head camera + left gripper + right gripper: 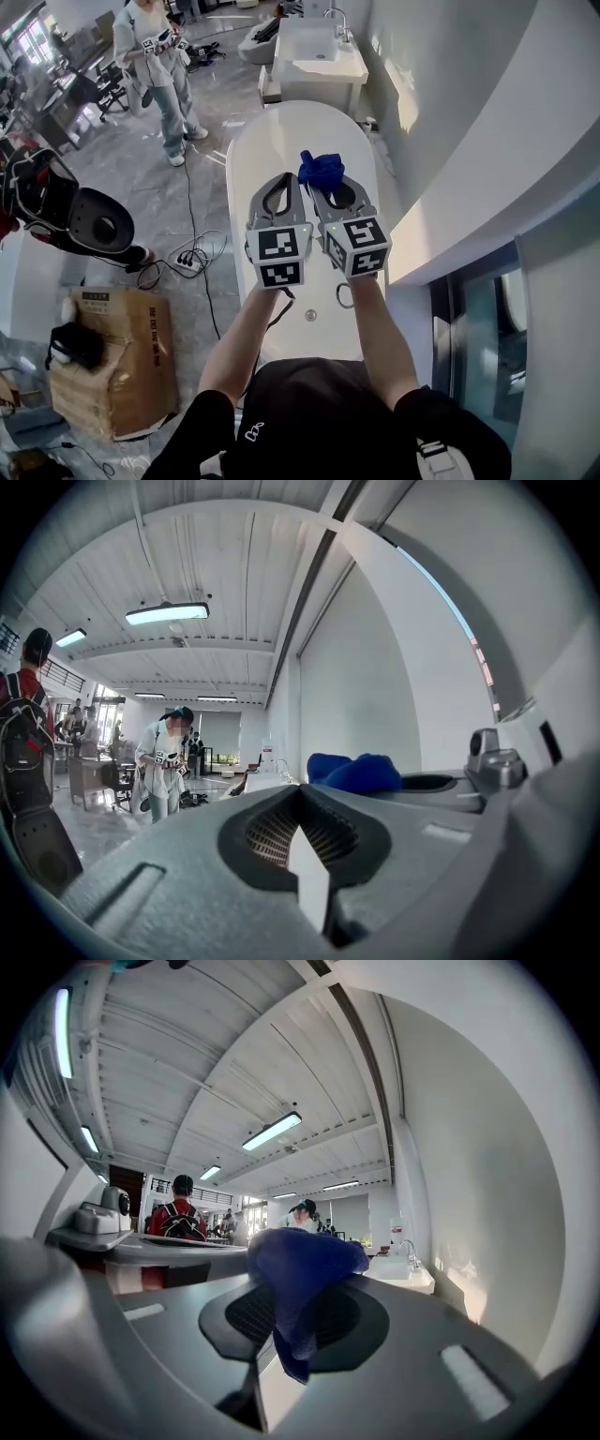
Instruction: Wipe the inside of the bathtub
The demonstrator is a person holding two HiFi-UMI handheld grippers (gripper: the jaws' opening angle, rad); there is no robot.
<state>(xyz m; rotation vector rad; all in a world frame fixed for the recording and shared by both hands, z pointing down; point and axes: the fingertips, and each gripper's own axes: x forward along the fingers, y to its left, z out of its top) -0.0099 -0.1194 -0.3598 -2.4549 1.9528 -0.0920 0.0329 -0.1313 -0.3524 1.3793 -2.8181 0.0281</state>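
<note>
Holding blue cloth [322,170] pinched in the jaws of right gripper [317,190], bunched at their tips, over the white bathtub [246,150]. Left gripper [292,183] just beside it, jaws together with nothing between. Cloth appears clear of the tub's inner wall. Step: approach, wiping not yet begun. Next: lower cloth to basin floor, press, sweep.
</note>
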